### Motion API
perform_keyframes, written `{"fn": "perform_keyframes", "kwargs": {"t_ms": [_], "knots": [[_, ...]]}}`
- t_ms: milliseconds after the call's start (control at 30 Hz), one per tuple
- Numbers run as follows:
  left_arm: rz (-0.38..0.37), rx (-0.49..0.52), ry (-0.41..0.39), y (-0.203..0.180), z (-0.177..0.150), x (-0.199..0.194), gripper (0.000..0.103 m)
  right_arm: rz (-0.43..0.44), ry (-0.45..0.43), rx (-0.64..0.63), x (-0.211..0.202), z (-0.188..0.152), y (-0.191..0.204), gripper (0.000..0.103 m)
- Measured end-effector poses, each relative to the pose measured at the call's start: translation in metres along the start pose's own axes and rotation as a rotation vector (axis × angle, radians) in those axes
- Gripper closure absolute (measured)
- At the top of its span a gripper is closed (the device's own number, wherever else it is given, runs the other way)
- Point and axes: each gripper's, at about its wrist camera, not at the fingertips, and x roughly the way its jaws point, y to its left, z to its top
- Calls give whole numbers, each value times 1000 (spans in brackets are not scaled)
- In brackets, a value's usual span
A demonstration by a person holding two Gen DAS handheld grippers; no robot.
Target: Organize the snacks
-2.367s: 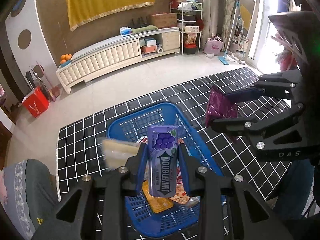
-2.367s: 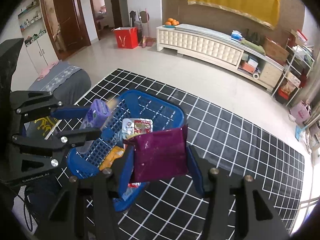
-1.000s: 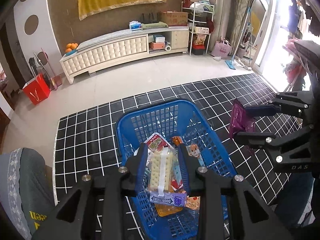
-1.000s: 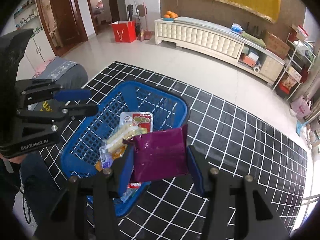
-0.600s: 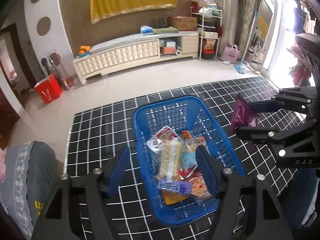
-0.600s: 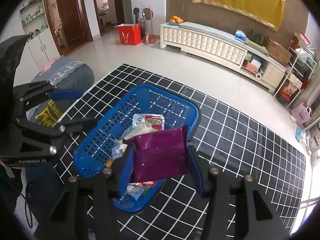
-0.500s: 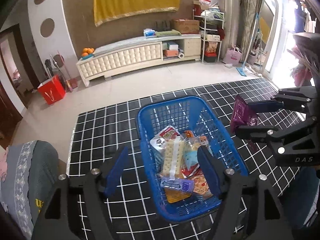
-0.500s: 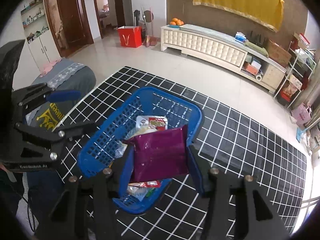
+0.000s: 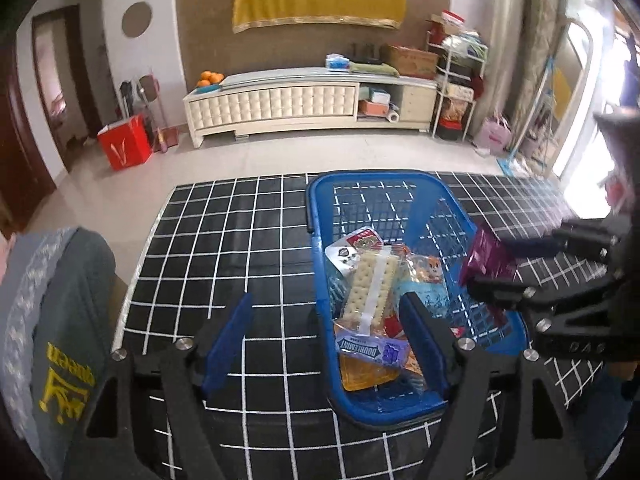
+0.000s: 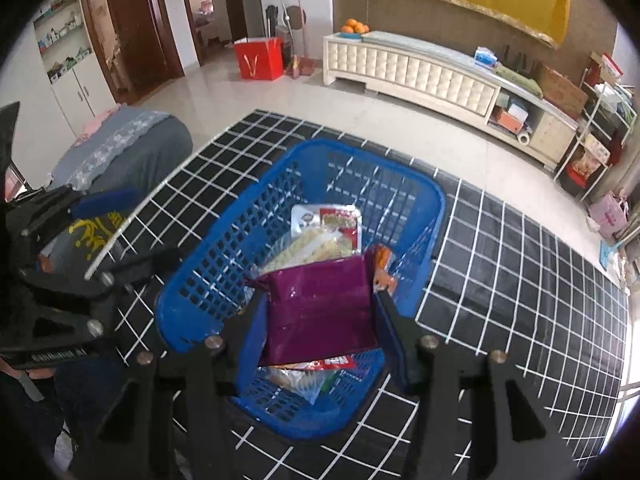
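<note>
A purple packet [image 10: 320,312] is pinched between the blue-padded fingers of the right gripper [image 10: 322,320] and is held just above the near end of a blue basket [image 9: 320,216], which stands on a black worktop [image 9: 240,240] marked with a white grid. Inside the basket several snacks are piled: a long pack of crackers [image 9: 372,284] lies on top, a gum pack [image 9: 372,350] (lettering only partly legible) lies across its near end, a red-and-white pouch [image 9: 356,246] is seen at the far side, and a yellow packet [image 9: 364,374] lies underneath. The left gripper [image 9: 332,336] is held over the basket's near left edge, its fingers [image 9: 230,332] spread wide and opening, with nothing pressed between them; one finger is over the bare worktop, the other over the basket. A grey cushion [image 9: 52,300] is seen at the worktop's left. Far behind, a white cabinet [image 9: 280,104] stands against the wall, with a red bag [image 9: 124,148] on the floor to its left.
</note>
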Motion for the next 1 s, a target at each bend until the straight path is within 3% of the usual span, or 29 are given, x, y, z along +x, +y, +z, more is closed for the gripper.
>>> {"fn": "perform_keyframes", "kwargs": {"t_ms": [333,467,633,733,900,1000], "knots": [[-26,-6,-9,8,-19,14,29,-71,107,-104,39,-3,16,46],[-23,4,1,7,-24,16,29,-146,154,-155,53,-6,22,44],[18,8,-11,8,-27,10,29,-132,184,-163,56,-12,23,27],[22,18,-46,3,-28,-1,29,-170,168,-158,50,-15,25,24],[34,17,-62,-3,-29,-13,24,-134,97,-89,22,-16,22,19],[51,17,-88,-9,-32,-25,24,-154,19,-41,1,-22,13,19]]}}
